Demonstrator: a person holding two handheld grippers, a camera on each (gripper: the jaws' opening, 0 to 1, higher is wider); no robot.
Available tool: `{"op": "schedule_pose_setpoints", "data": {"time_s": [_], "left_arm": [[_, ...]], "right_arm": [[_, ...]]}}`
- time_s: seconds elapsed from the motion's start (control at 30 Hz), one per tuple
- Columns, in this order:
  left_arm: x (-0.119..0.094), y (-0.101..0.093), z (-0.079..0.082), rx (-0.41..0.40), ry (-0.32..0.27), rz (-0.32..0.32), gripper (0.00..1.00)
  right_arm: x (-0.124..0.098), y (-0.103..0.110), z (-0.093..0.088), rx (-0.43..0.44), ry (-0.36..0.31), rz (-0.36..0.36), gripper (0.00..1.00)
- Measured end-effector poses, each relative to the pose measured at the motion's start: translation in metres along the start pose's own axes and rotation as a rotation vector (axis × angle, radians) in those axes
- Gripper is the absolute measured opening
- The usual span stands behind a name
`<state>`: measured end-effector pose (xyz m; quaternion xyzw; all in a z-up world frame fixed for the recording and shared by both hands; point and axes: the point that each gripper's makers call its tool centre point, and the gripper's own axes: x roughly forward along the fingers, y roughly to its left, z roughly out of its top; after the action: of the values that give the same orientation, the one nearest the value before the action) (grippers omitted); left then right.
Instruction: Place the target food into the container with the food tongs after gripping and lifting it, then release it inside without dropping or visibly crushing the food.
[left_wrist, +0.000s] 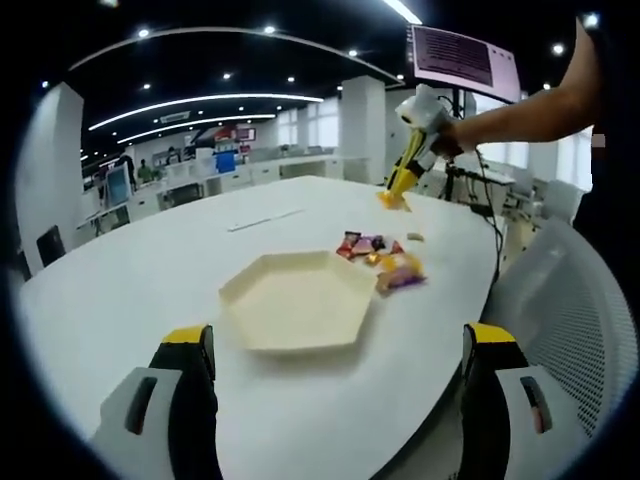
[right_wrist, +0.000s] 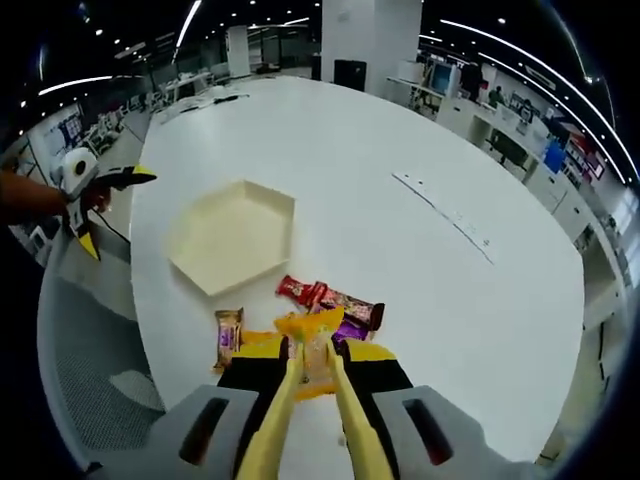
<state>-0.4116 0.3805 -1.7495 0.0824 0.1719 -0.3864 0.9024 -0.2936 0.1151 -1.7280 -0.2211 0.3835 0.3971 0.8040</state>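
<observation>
Right gripper view, tongs (right_wrist: 305, 400) point forward, gripping yellow packet (right_wrist: 312, 345)

A broad white desk (right_wrist: 400, 150) spreads out ahead of the tongs (right_wrist: 312, 400) and under them. On it, well beyond the tongs and off to their right in the right gripper view, lies a thin pale strip (right_wrist: 445, 212); the left gripper view shows it far across the desk (left_wrist: 262, 220). A grey mesh chair (right_wrist: 95, 350) stands at the desk's edge, left of the tongs. Far behind, rows of office desks with monitors (left_wrist: 180, 180) stand under lines of ceiling lights (left_wrist: 190, 105). A large screen (left_wrist: 462, 58) hangs high, just above the tongs in the left gripper view.
</observation>
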Motion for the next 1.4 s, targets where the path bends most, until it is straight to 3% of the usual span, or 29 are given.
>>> {"op": "schedule_pose_setpoints", "data": {"time_s": [0.47, 0.57, 0.97, 1.4], "left_arm": [[-0.002, 0.001, 0.001, 0.006, -0.009, 0.007, 0.99], [-0.002, 0.001, 0.002, 0.011, -0.009, 0.008, 0.95], [-0.001, -0.002, 0.001, -0.004, -0.005, -0.004, 1.0], [-0.003, 0.005, 0.006, 0.012, -0.025, 0.034, 0.99]], "right_arm": [[0.019, 0.031, 0.057, -0.063, -0.008, 0.049, 0.2], [0.025, 0.039, 0.07, -0.075, -0.01, 0.06, 0.2], [0.059, 0.075, 0.118, -0.131, 0.0, 0.116, 0.21], [0.091, 0.104, 0.16, -0.207, 0.028, 0.162, 0.21]]}}
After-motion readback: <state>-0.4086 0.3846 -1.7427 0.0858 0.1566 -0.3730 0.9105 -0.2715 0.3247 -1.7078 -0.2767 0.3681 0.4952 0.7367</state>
